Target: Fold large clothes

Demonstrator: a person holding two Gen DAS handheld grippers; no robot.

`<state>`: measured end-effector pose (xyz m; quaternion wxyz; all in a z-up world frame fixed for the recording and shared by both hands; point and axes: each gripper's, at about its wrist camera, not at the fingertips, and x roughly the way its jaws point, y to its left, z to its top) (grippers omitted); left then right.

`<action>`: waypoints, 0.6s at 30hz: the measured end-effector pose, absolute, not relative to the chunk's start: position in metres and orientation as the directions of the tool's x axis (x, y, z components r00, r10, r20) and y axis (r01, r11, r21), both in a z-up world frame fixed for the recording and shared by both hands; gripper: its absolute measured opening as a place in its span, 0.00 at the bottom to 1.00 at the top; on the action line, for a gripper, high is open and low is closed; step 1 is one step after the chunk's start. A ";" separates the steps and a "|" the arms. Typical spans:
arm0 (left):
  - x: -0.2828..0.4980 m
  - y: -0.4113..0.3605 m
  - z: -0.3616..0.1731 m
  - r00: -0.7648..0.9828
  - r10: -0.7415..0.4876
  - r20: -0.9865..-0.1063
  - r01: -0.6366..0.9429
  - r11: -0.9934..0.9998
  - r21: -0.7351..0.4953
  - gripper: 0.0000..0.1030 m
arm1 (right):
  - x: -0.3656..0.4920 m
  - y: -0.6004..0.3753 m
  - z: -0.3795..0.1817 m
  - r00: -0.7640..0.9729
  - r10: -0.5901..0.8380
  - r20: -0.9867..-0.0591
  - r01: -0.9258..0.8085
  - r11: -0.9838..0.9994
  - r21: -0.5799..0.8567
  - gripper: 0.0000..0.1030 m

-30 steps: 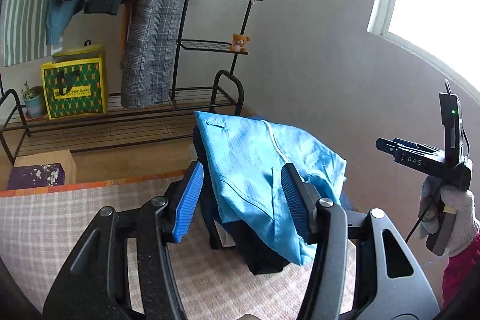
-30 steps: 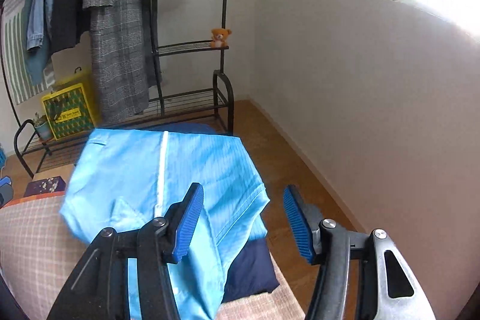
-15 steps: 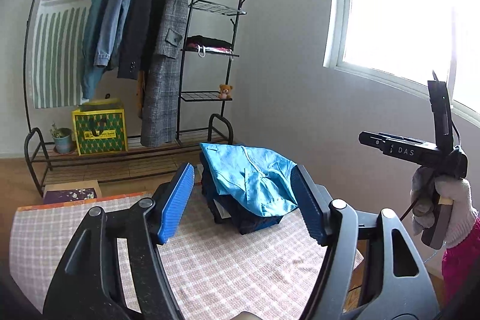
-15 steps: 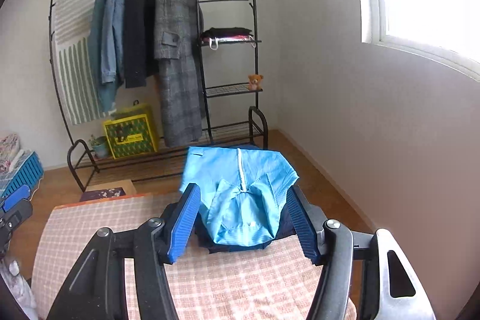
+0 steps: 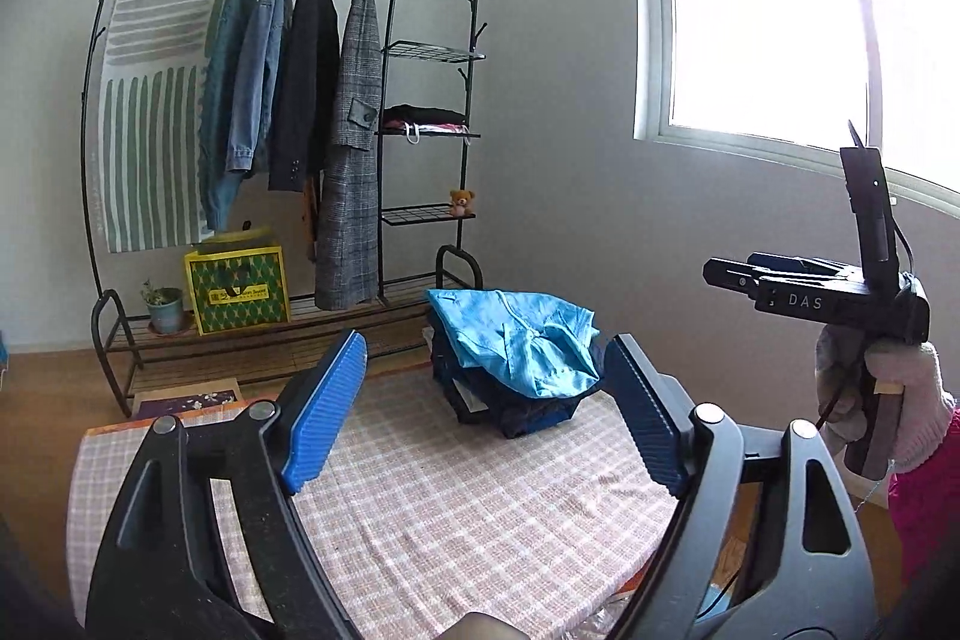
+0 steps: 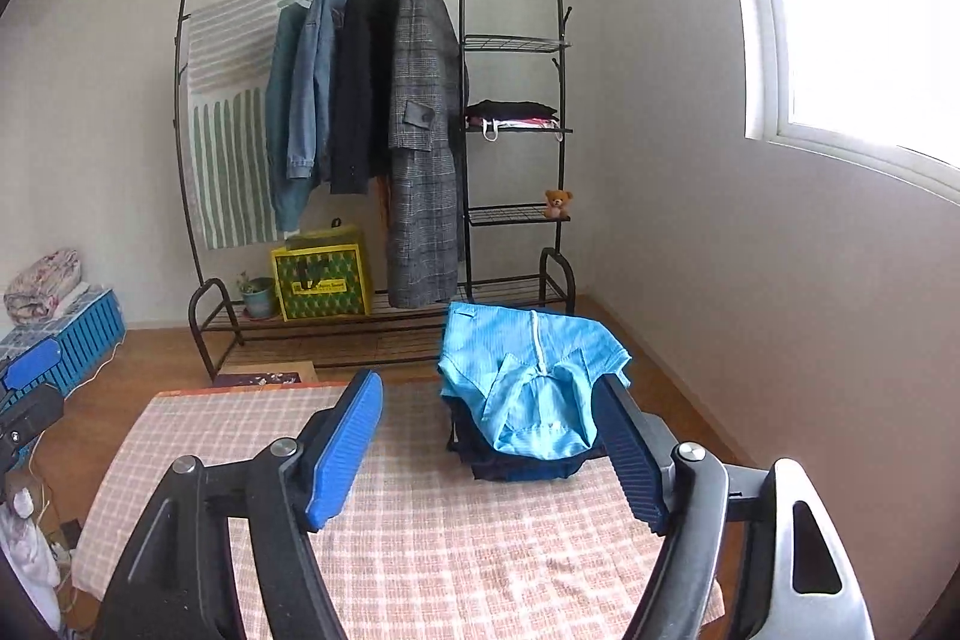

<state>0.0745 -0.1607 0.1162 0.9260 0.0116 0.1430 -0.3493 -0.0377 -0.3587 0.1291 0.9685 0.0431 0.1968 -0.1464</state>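
I am looking across a desk covered in a pink-and-white checked woven cloth [image 6: 468,532], its weave coarse and slightly rumpled, standing on a wooden floor in a pale-walled room. At the cloth's far right corner a stack of folded clothes is sitting, topped by a bright blue ribbed shirt [image 6: 534,370] folded into a rough rectangle with its collar turned toward me, over dark navy folded garments [image 6: 522,466]. Beyond that stack a black metal clothes rack [image 6: 462,99] with wire shelves is standing against the wall, carrying denim jackets, a black jacket and a long grey checked coat [image 6: 423,147]. Left of the coat a green-striped fabric panel is hanging, and below it a yellow-and-green patterned bag [image 6: 321,283] is resting on the rack's bottom shelf. A small brown teddy bear [image 6: 557,203] is sitting on a shelf above the stack. A bright window [image 5: 762,15] is glowing to the right of the stack.

My left gripper [image 5: 486,400] and right gripper [image 6: 492,442] are both hanging over the cloth, short of the stack; their blue ridged fingers have just been opening and are spread wide with nothing between them. In the left wrist view a gloved hand [image 5: 888,400] is holding the right gripper's handle.
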 end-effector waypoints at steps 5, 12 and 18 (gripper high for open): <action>0.083 -0.150 0.076 0.703 -0.631 -0.327 0.639 0.763 -0.098 0.91 | -0.027 -0.350 0.089 0.871 -0.283 -0.401 0.311 0.950 0.006 0.86; 0.098 -0.155 0.025 0.700 -0.591 -0.400 0.612 0.786 -0.091 1.00 | -0.012 -0.338 0.031 0.858 -0.310 -0.410 0.350 0.936 0.025 0.99; 0.107 -0.152 -0.001 0.716 -0.569 -0.404 0.579 0.808 -0.109 1.00 | -0.004 -0.329 -0.001 0.844 -0.353 -0.404 0.402 0.915 0.039 1.00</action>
